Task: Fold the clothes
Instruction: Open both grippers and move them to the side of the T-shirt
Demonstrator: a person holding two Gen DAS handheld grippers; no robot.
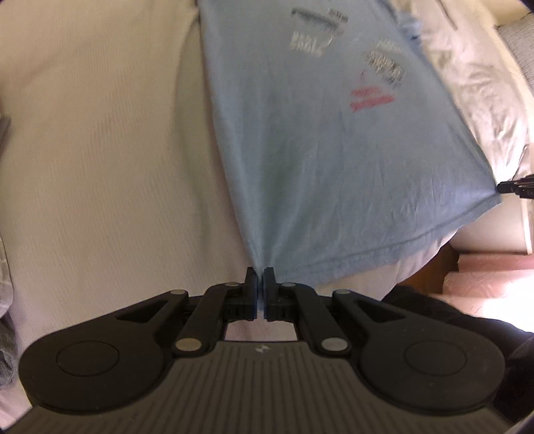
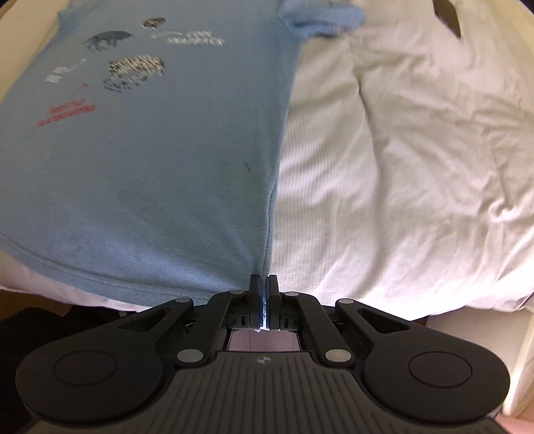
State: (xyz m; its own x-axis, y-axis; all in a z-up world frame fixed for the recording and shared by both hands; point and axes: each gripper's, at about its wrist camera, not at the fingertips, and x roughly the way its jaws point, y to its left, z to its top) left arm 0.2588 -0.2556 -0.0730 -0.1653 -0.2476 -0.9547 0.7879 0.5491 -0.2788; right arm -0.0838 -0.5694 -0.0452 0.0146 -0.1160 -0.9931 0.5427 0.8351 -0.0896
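A light blue T-shirt (image 1: 333, 150) is spread print side up on a white bedsheet (image 1: 100, 150), its hem lying near the edge of the bed. The left gripper (image 1: 260, 283) is clamped on one bottom corner of the shirt, with blue cloth pinched between its closed fingers. The right gripper (image 2: 263, 290) is clamped on the other bottom corner, at the foot of the side seam. Grey and red printing (image 2: 133, 70) is seen on the shirt's chest. One sleeve (image 2: 323, 18) is bunched at the far end. The sheet is wrinkled beside the shirt.
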